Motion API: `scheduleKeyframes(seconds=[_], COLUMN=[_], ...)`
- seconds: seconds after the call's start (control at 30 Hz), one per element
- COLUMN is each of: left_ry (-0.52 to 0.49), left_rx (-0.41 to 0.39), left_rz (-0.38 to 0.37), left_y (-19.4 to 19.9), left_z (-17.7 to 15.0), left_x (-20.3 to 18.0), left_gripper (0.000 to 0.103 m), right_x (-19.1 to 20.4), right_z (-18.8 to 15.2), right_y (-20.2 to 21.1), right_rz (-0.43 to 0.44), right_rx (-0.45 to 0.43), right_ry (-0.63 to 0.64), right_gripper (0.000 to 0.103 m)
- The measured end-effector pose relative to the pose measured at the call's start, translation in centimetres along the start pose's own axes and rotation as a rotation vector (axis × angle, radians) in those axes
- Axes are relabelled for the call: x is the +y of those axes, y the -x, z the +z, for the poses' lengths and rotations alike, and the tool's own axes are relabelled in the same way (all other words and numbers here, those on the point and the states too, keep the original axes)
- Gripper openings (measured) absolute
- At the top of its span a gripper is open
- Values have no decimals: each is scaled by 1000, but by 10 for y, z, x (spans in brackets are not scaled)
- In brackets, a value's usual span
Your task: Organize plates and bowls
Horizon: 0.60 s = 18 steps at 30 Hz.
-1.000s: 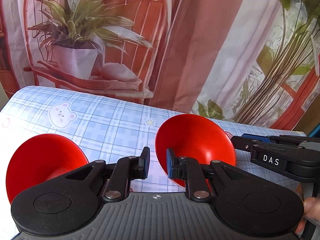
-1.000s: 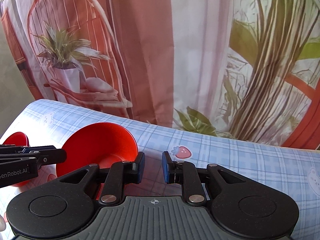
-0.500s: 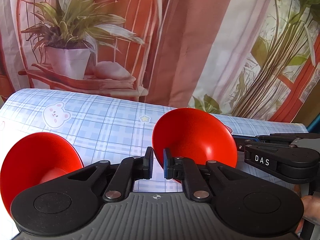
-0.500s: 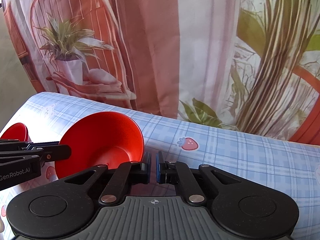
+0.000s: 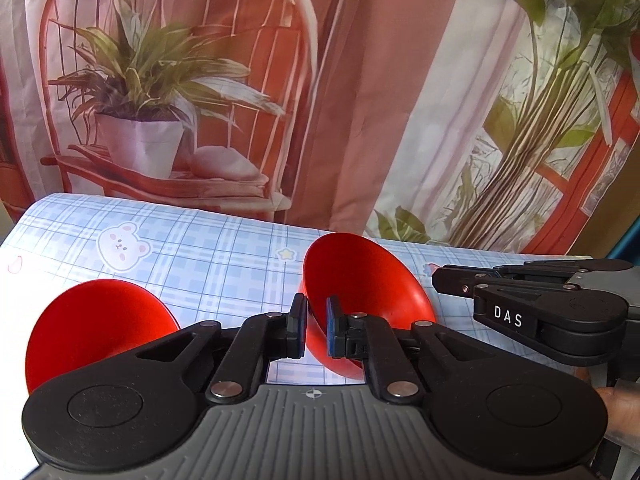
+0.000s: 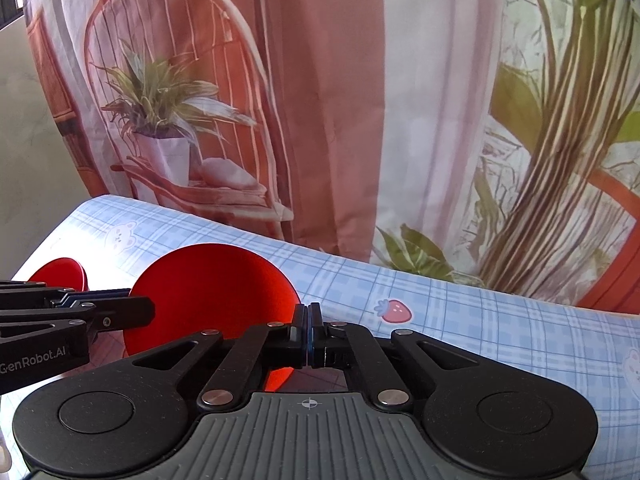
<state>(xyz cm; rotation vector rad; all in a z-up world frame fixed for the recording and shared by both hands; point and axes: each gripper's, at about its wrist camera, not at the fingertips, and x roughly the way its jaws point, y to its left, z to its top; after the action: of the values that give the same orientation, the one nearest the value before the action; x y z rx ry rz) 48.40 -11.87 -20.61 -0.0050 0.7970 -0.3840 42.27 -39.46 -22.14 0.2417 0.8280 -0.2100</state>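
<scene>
Two red bowls sit on the blue plaid tablecloth. In the left wrist view my left gripper [image 5: 316, 330] is shut on the near left rim of the middle red bowl [image 5: 368, 292]; the second red bowl [image 5: 96, 328] lies to its left. In the right wrist view my right gripper [image 6: 308, 336] has its pads pressed together just right of the same bowl [image 6: 212, 292], whose rim edge meets the pads; whether it pinches the rim is unclear. The far bowl [image 6: 60, 274] shows small at left.
The blue plaid tablecloth [image 5: 208, 264] with bear and strawberry prints covers the table. A printed curtain backdrop [image 6: 320, 100] hangs right behind the table's far edge. Each gripper's body appears in the other's view, close beside the middle bowl.
Both grippers closed: the left onto the middle bowl's rim, the right until its pads met beside that bowl. The bowl tipped slightly and both views shifted a little.
</scene>
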Motion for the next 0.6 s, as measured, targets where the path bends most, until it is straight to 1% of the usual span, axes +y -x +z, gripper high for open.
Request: scheduleKeyframes(seconds=[0.1,0.2,0.3,0.5,0.6], left_ry=[13,39,50,45,44], left_rx=[18,40,52,59,58], left_rz=[18,24,29,33,33], left_y=[-2,-6,-9,-15,-16], left_z=[-2,-6,-9,-9,-9], left_x=[3,10,15,18,19], left_gripper=[11,11,11,11,11], right_x=[7,4,0,-5,-5], right_z=[1,-3,-5,-6,-5], right_y=[1,-1,-6,-12,-11], right_rz=[-14,-19,-17,10,9], right_rx=[8,7,29,52,34], right_ry=[8,-17,-31,-69,-84], right_gripper=[2,7,14,14,14])
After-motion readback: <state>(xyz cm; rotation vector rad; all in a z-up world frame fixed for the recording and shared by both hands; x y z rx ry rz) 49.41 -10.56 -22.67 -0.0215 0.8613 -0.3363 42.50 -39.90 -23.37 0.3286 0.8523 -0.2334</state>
